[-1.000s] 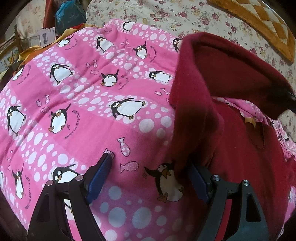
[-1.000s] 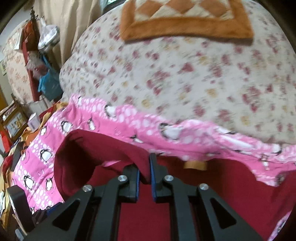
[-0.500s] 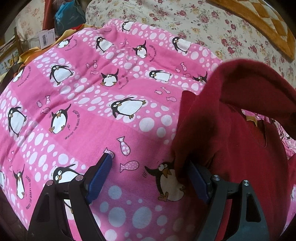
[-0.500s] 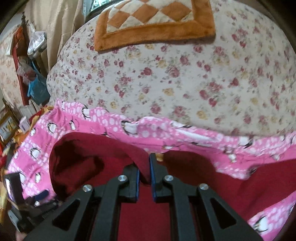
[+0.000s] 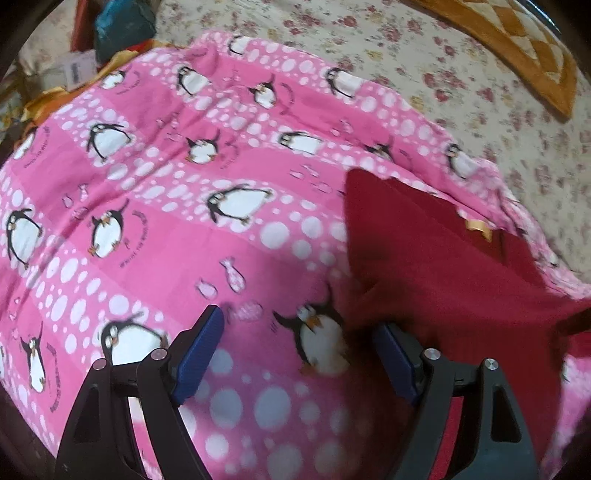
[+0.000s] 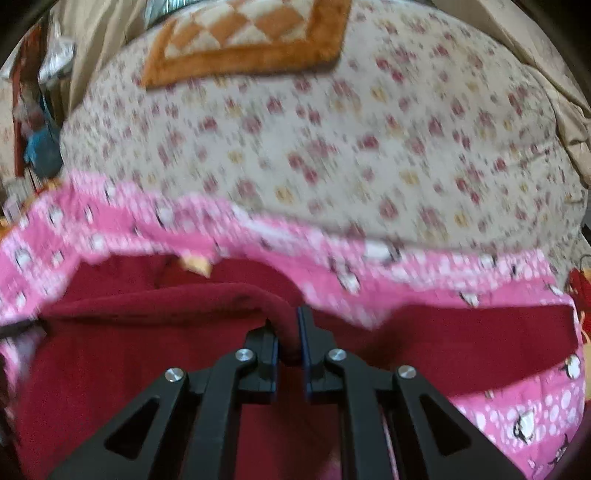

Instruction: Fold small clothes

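A dark red garment point(image 5: 436, 266) is seen on a pink penguin-printed blanket point(image 5: 155, 206), a cream rose-patterned bedspread point(image 6: 332, 147), an orange-and-cream checked mat point(image 6: 251, 33).

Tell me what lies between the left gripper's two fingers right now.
In the left wrist view, the open left gripper spans only the pink penguin blanket; the red garment starts at its right finger.

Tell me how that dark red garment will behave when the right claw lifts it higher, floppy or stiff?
Probably floppy: the dark red garment already bends in a soft roll where the right claw pinches it. It looks like thick fleece, so likely light and not slippery. The unheld part lies slack on the pink penguin blanket and would likely drag behind.
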A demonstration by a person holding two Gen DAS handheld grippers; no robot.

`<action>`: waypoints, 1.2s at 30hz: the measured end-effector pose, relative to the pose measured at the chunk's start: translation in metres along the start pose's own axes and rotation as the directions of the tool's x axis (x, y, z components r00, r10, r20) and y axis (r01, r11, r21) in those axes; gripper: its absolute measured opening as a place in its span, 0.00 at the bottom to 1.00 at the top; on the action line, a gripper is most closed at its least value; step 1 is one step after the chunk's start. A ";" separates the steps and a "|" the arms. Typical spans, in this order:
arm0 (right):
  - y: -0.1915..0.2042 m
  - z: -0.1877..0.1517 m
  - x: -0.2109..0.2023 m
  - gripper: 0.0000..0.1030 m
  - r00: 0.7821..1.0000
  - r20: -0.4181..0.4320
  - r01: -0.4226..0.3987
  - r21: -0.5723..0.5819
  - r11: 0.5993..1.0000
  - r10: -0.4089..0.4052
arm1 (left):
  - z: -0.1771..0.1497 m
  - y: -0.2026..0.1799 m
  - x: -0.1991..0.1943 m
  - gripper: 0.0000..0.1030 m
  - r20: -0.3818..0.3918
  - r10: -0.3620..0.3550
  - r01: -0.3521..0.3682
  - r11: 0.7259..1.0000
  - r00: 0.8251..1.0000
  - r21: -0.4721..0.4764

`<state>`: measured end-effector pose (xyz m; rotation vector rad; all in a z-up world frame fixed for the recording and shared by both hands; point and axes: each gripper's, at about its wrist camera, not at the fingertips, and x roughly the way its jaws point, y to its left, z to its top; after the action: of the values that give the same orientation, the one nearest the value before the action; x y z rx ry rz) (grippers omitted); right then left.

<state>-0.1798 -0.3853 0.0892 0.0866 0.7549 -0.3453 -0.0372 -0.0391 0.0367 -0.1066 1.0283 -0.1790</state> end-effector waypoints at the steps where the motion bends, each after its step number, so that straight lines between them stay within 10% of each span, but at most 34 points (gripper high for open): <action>1: -0.006 -0.010 0.005 0.10 0.999 -0.033 0.002 0.005 1.000 -0.002 | -0.001 0.001 -0.006 0.58 -0.002 -0.021 0.021 1.000 1.000 0.003; 6: -0.047 -0.042 0.006 0.60 0.987 -0.163 0.019 0.136 0.991 0.004 | -0.006 0.010 -0.037 0.58 0.108 -0.001 0.001 1.000 0.994 -0.003; 16: -0.054 -0.024 -0.021 0.53 0.994 -0.038 -0.088 0.281 0.956 0.102 | -0.001 -0.032 0.000 0.58 0.036 -0.019 0.015 0.996 0.999 0.089; 22: -0.018 -0.047 0.048 0.48 0.956 -0.277 -0.035 0.213 0.976 0.095 | -0.003 -0.031 0.013 0.58 -0.004 0.001 -0.001 0.996 1.000 0.094; 30: -0.059 -0.040 0.010 0.48 0.981 -0.147 -0.075 0.336 0.939 0.130 | -0.005 -0.031 0.014 0.58 0.001 0.006 -0.006 0.996 1.000 0.087; 36: -0.039 -0.038 0.054 0.36 0.964 -0.221 -0.095 0.237 0.967 0.149 | -0.005 -0.032 0.014 0.58 0.006 0.009 -0.009 0.996 1.000 0.093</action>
<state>-0.1812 -0.4288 0.0266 0.3928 0.9411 -0.3034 -0.0374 -0.0727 0.0281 -0.0175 1.0134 -0.2180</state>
